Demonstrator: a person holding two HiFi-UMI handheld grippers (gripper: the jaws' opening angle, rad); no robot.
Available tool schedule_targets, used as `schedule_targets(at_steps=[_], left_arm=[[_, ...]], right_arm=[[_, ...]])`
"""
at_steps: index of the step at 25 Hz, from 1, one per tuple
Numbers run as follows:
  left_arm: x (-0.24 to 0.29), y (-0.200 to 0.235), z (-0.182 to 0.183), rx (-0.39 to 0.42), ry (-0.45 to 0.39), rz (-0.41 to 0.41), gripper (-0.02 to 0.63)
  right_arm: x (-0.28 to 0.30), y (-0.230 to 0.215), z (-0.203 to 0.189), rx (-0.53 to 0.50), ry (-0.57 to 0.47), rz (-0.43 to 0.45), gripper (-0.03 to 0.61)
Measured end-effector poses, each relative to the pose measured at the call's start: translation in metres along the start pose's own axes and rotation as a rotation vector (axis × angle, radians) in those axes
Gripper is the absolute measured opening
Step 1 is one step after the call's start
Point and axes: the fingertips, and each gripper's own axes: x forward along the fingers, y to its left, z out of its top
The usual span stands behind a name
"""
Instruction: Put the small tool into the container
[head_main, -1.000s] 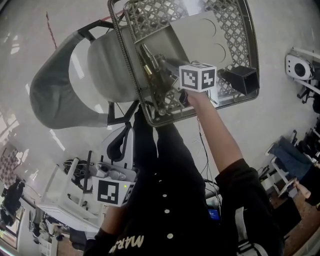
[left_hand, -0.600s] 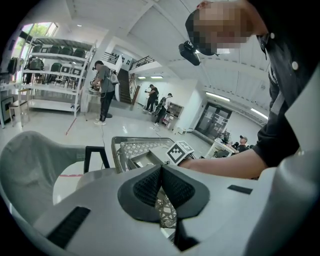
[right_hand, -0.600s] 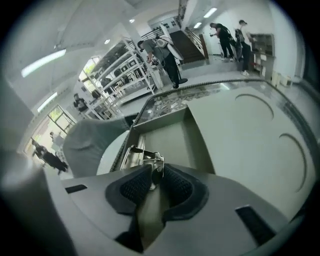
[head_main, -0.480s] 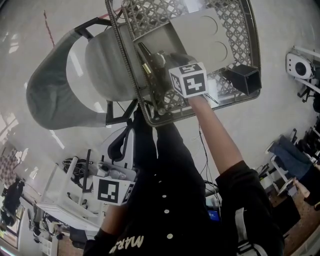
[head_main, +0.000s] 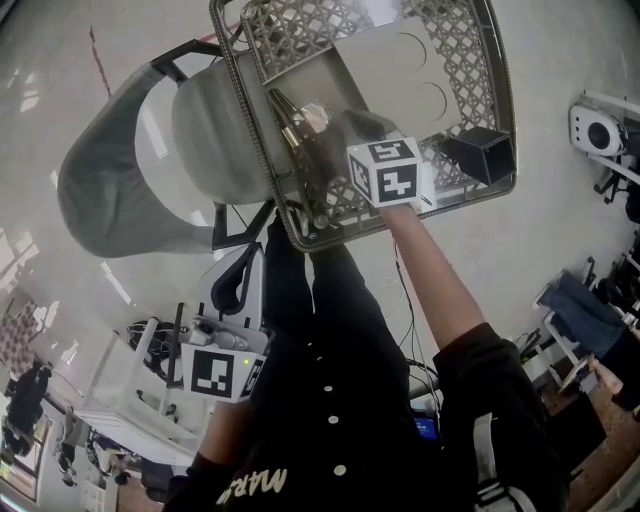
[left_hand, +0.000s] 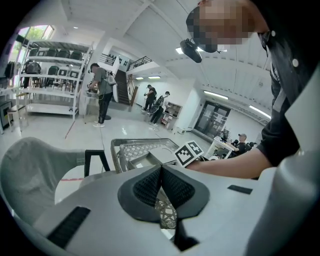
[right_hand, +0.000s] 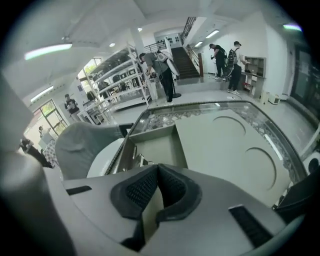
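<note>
- Black ribbed pads on the left gripper (left_hand: 160, 171) are pressing flat against each other, clenched on nothing. It is hanging low beside the person's hip, probably parked there because this job needs only one hand.
- The right arm is stretching forward over the wire-mesh basket (head_main: 258, 140), holding the right gripper (head_main: 335, 135) above the near end of the grey insert.
- In its own view, the right gripper's jaws are meeting at the tips with no object between them, so it is carrying nothing.
- The small tool (head_main: 292, 125), a dark shaft with a brassy collar, is lying along the left wall of the container (head_main: 325, 75), the sunken grey compartment of the insert. It is sitting just beside the gripper's nose.
- Other small metal pieces are lying next to the tool; I cannot tell them apart.
- With the tool lying inside the compartment and the jaws empty, the placing is looking done. Drawing the arm back clear of the basket rim is looking like what is left.
- Farther along the insert, two round recesses (head_main: 432, 52) are standing empty.
- A black box (head_main: 480, 155) is sitting at the basket's right corner.
- A grey shell chair (head_main: 110, 190) is standing just beside the basket on the pale, glossy floor.
</note>
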Motion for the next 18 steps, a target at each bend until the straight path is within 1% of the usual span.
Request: schedule_targets(at_steps=[2,5,14,18], left_arm=[[-0.004,-0.002,0.013,0.021,-0.019,0.002,0.026],[-0.013,-0.008,0.037,0.059,-0.05,0.004,0.026],[-0.03,-0.025,0.129,0.189,-0.222,-0.021,0.026],[-0.04,-0.035,0.169,0.229,-0.271,-0.018,0.026]], right_arm=[[-0.023,0.003,0.014,0.022,-0.064,0.024,0.012],[-0.073,0.01,0.042,0.001,-0.176,0.046,0.012],[-0.241,0.031,0.146,-0.116,-0.501,0.002,0.012],[-0.311,0.038,0.176,-0.12,-0.613,-0.002,0.012]])
